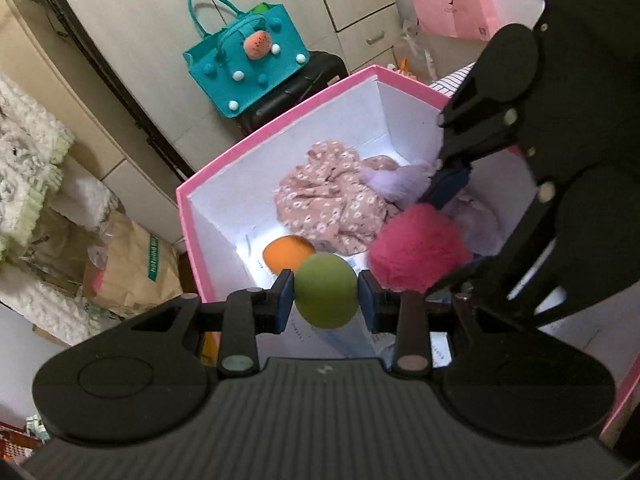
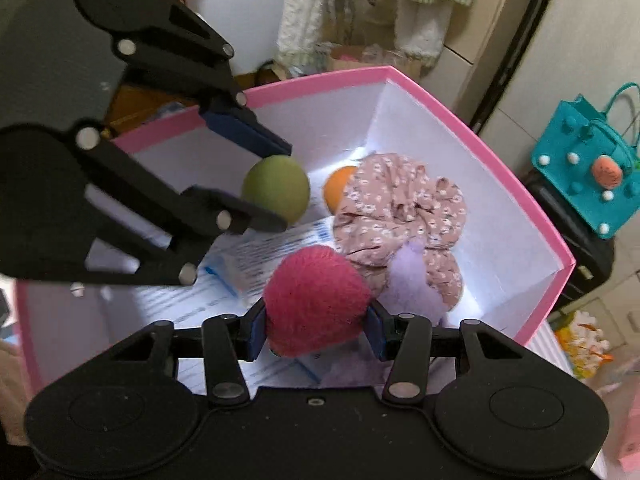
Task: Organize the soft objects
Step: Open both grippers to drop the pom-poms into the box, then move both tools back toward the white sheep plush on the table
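Green foam ball [image 1: 326, 291] pinched in the left claw [image 1: 326, 294], blue pads [image 1: 285, 294] pressed on either side of its widest part, hanging over the near-left part of the open pink box [image 1: 280, 118]. Looks light and springy, likely to squash a little and pop free if gripped off-centre, so best held across the middle as now. Below and beyond it, on the white floor of the box, an orange ball [image 1: 282, 254] lying loose. Further right, a crumpled floral fabric piece [image 1: 336, 196], limp, easiest taken by a bunched fold. Beside that, pale lilac fluff [image 1: 394, 182], touching the fabric. Rightmost, a fuzzy magenta pompom [image 2: 316, 300] clamped in the right claw [image 2: 316, 326], jaws closed on its flanks, held over the box above some printed paper [image 2: 280, 248]. Appears nearly weightless and very compressible; fur may slip, so a grip through the core seems safest. Both carried things judged to be in place for release into the box, neither yet let go
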